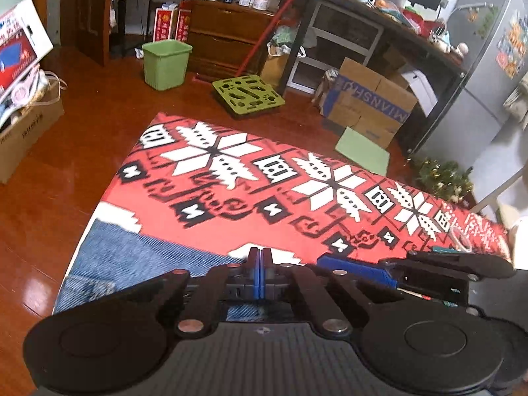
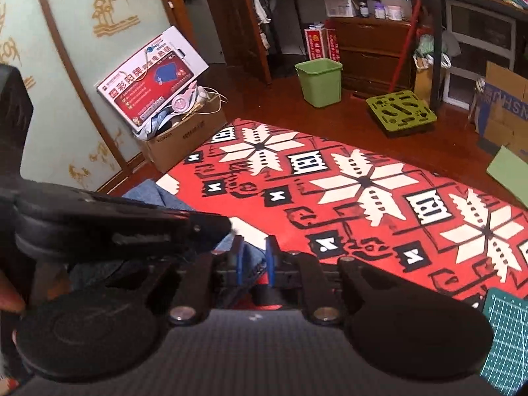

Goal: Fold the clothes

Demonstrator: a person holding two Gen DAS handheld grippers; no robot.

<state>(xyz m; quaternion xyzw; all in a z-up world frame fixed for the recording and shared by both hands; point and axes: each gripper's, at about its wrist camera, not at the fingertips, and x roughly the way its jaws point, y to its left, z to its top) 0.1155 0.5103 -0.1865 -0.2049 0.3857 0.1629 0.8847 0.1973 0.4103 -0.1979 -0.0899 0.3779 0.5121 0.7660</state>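
Sitting by the wall, cardboard box holds headphones.

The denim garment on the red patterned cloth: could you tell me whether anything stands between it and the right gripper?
Nothing visible does: the right gripper sits right at the denim garment, beside the left gripper.

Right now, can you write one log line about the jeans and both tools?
jeans: lying on red patterned cloth | left tool: shut, over jeans | right tool: slightly open, denim between the pads
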